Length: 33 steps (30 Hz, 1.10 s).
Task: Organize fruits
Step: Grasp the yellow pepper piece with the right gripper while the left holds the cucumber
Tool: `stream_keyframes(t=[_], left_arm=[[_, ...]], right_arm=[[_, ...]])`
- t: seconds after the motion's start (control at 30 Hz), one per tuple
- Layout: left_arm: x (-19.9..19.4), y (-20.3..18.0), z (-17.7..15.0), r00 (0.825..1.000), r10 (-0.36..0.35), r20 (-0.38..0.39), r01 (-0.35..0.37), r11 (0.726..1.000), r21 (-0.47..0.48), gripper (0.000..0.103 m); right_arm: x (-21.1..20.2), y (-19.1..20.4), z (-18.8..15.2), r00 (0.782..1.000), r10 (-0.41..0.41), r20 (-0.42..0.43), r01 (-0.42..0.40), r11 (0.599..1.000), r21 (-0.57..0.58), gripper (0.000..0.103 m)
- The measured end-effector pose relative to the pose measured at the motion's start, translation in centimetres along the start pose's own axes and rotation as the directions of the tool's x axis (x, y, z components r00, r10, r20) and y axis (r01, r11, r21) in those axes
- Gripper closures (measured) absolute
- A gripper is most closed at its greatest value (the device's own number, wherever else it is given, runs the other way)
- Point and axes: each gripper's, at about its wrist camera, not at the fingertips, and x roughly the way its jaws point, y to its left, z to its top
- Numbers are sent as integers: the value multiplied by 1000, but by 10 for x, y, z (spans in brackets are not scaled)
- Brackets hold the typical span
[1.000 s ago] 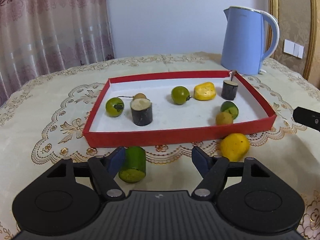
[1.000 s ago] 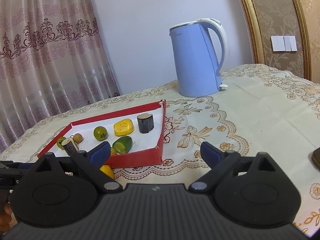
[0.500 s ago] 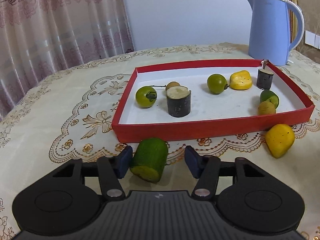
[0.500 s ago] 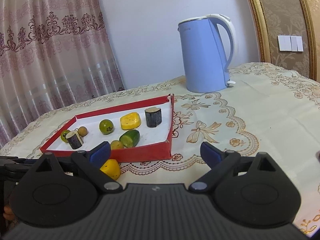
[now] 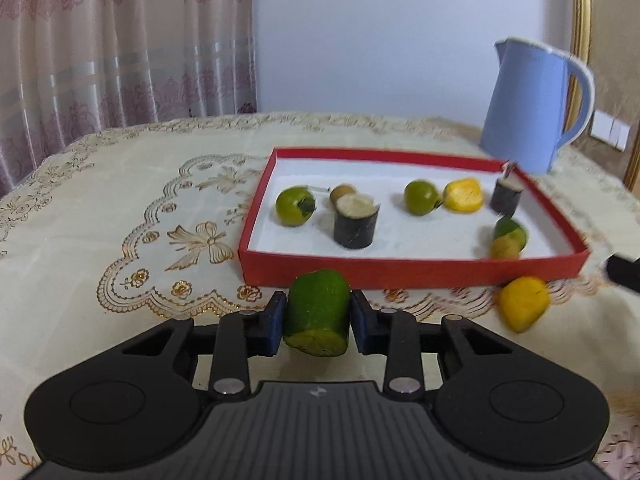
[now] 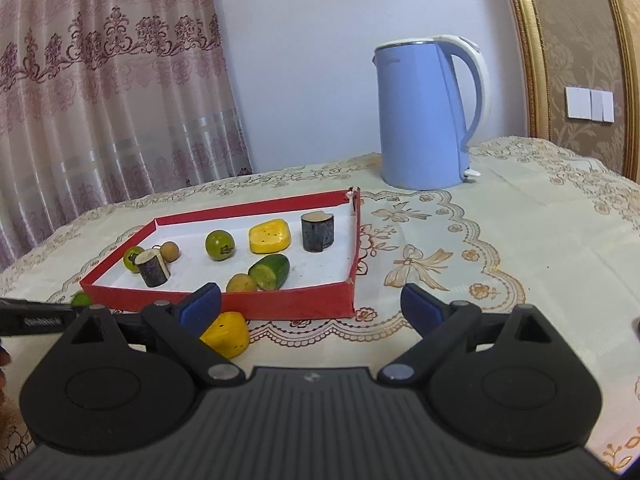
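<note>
green fruit chunk [image 5: 317, 311] clamped in left gripper [image 5: 318, 322], jaws just closed

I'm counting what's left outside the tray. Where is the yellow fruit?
In the left wrist view the yellow fruit lies low right on the tablecloth, just outside the red tray, near its corner.

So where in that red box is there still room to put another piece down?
In the red tray, bare floor runs along the far wall, and down the middle between the dark log piece and the cut cucumber. The left cluster and the near right corner are crowded.
</note>
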Motion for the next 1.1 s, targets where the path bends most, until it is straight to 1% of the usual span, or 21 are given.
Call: stream_keyframes(t=[0.1,0.2,0.3,0.37,0.47,0.6,0.67,0.8,0.9,0.93,1.0,1.03,1.07,1.1], left_arm=[[-11,-1,3,1000,-13,19,14,1000,-10,70],[-18,-3,3,1000,-21,22,22,1000,-19,70],[-24,-5,2,999,-34,31,35,999,-22,70],[-26,-7,2,999,-23,41,24,1000,-10,70],[-25,-9,0,999,-3,36,3,1000,5,70],[-23,-8,-1,1000,-14,19,14,1000,1,70],[-24,-7,-2,1000,-13,18,13,1000,-1,70],[-26,-5,-2,1000,-12,19,12,1000,2,70],[-25,-3,-2,1000,-8,15,8,1000,1,70],[-25,-3,-3,1000,-7,12,7,1000,1,70],[-23,-2,-3,1000,-6,5,6,1000,-1,70],[-22,-2,-3,1000,-5,0,5,1000,-2,70],[-21,-2,-4,1000,-6,-6,6,1000,-4,70],[-20,-1,-4,1000,-6,-12,6,1000,-8,70]], right_arm=[[1,7,-1,1000,13,-14,-13,999,-32,10],[5,18,-3,999,19,-49,-22,997,-78,11],[11,26,-5,996,36,-83,-44,995,-91,14],[16,31,-5,993,53,-106,-63,994,-91,14],[26,43,-7,989,53,-139,-70,990,-125,15],[41,60,-8,982,58,-182,-89,981,-171,17],[49,66,-8,978,50,-202,-89,978,-191,27],[60,72,-8,971,32,-236,-83,974,-213,32],[65,74,-10,965,28,-262,-89,971,-223,42],[65,74,-10,964,28,-266,-91,970,-227,43],[66,75,-10,964,29,-265,-93,969,-230,48],[66,75,-9,964,28,-264,-91,969,-230,54],[67,75,-9,965,22,-260,-85,969,-232,62],[66,75,-8,965,24,-259,-86,969,-232,62]])
